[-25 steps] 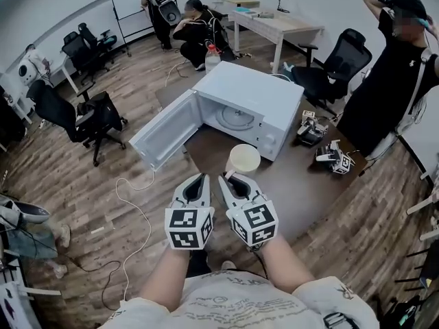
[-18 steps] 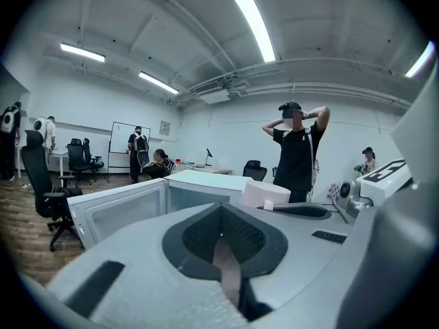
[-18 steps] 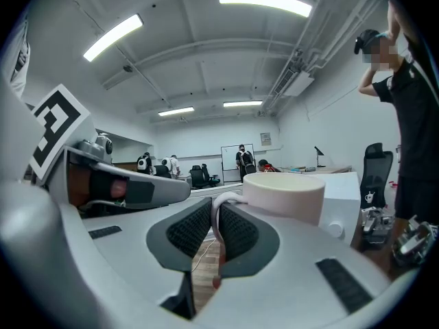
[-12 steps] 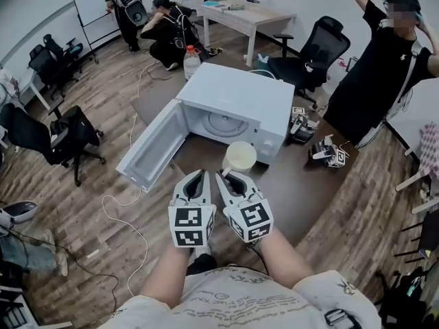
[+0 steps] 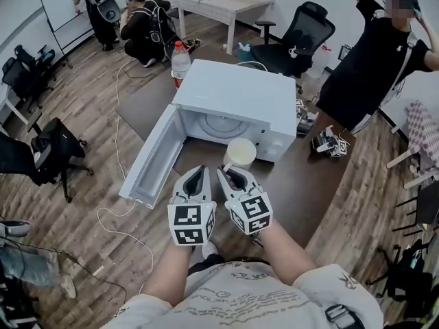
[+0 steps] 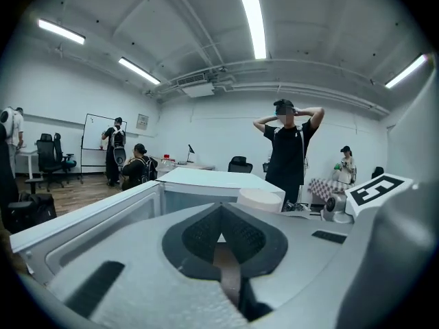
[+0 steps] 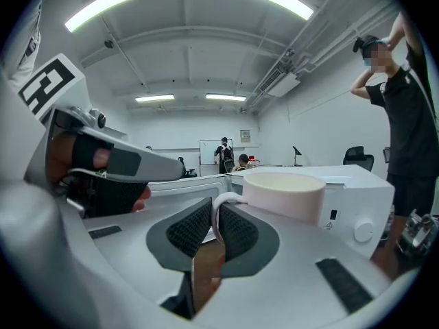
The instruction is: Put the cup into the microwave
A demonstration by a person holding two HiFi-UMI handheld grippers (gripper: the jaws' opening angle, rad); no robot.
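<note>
Head view first: the cup [image 5: 240,152] is carried by the right gripper [image 5: 228,173], which is clamped on the cup's handle. The rim is turned up, so the cup's axis is upright. It's held just in front of the microwave [image 5: 236,94], at the right end of the opening, near the control panel. The door [image 5: 147,157] is swung wide out to the left, and the glass plate [image 5: 223,123] can be seen inside. So the opening lies ahead of the cup and a touch to the left, and that's the line the next move would probably turn on. The left gripper [image 5: 199,173] is parked just beside the right one, above the dark brown table [image 5: 309,190].

Left gripper view: the jaws are seen pressed together and nothing is caught between them. The cup's top is glimpsed off to the right, with the white box of the microwave behind it.

Right gripper view: the thin looped handle [image 7: 214,204] is pinched between the dark ribbed pads [image 7: 191,228], and the cup body is set beyond the tips, slightly right. The cup is a plain off-white cylinder with a matte look; ceramic or plastic can't be told. The microwave is smooth, white and boxy, with a round knob [image 7: 362,232] on its front.
</note>
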